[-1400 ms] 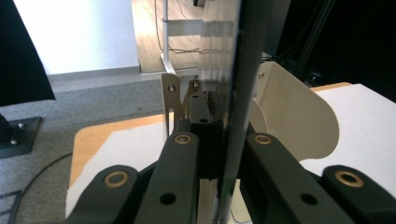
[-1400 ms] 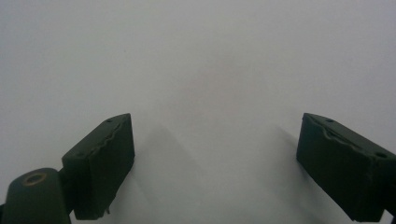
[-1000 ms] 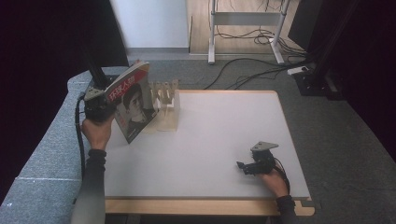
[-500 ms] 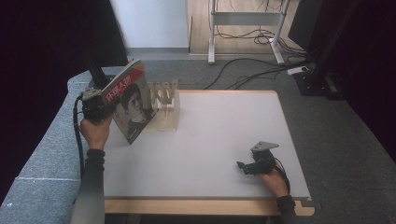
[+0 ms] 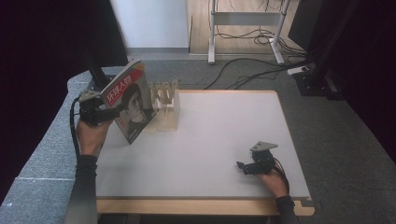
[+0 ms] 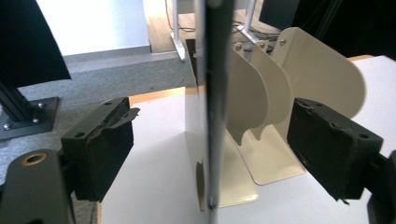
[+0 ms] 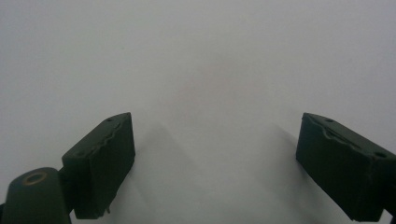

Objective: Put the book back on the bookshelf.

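A magazine (image 5: 128, 105) stands tilted on the bench (image 5: 210, 140), its lower edge on the surface just left of the cream metal file rack (image 5: 166, 105) and its cover leaning up and away from the rack's dividers. The left gripper (image 5: 105, 112) sits at the magazine's outer edge; its jaws have just been opening, and the left gripper view shows the magazine's thin edge (image 6: 214, 116) standing between the two pads with a clear gap on either side, so the grip is released. Beyond that edge, the rack's curved dividers (image 6: 317, 74) wait close by. The right gripper (image 5: 250, 167) rests on the bench well away from the rack, near the front edge, jaws spread and empty over bare white surface (image 7: 210, 70). By appearances the magazine has been brought to the rack and let go, yet it is not plainly seated in a slot; straightening it between dividers seems to remain.
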Demonstrator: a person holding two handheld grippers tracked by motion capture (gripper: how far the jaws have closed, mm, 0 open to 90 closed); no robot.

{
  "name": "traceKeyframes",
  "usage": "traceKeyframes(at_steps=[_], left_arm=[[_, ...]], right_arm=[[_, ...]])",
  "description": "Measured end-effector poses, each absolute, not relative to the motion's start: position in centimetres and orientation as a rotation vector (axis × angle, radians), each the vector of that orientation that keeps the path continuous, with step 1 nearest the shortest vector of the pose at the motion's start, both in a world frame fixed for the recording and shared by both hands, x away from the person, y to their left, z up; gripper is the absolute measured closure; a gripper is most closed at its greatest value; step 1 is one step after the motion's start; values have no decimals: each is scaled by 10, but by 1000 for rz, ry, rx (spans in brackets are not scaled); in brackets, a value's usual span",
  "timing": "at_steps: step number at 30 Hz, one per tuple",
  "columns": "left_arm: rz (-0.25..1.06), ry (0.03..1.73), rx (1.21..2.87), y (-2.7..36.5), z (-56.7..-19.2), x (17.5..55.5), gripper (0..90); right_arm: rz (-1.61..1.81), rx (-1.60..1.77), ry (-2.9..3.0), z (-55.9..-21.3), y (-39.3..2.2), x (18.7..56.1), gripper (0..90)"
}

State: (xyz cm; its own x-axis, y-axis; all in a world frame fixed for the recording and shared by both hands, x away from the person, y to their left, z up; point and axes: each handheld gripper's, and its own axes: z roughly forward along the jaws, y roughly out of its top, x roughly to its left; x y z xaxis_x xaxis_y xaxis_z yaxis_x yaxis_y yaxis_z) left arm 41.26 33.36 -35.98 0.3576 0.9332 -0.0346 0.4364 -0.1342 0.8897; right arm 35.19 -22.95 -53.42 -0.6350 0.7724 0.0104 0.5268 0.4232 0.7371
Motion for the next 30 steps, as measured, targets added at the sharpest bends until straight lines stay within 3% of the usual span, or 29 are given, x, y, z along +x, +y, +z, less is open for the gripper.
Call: traceKeyframes(at_steps=[14,30], left_arm=[[656,1167,1729,339,-361,383,136],[644,1068,1800,318,-374,336,26]], right_arm=[[1042,1118,2351,-534,-229,352,109],[1038,1115,2349,-534,-229,352,109]])
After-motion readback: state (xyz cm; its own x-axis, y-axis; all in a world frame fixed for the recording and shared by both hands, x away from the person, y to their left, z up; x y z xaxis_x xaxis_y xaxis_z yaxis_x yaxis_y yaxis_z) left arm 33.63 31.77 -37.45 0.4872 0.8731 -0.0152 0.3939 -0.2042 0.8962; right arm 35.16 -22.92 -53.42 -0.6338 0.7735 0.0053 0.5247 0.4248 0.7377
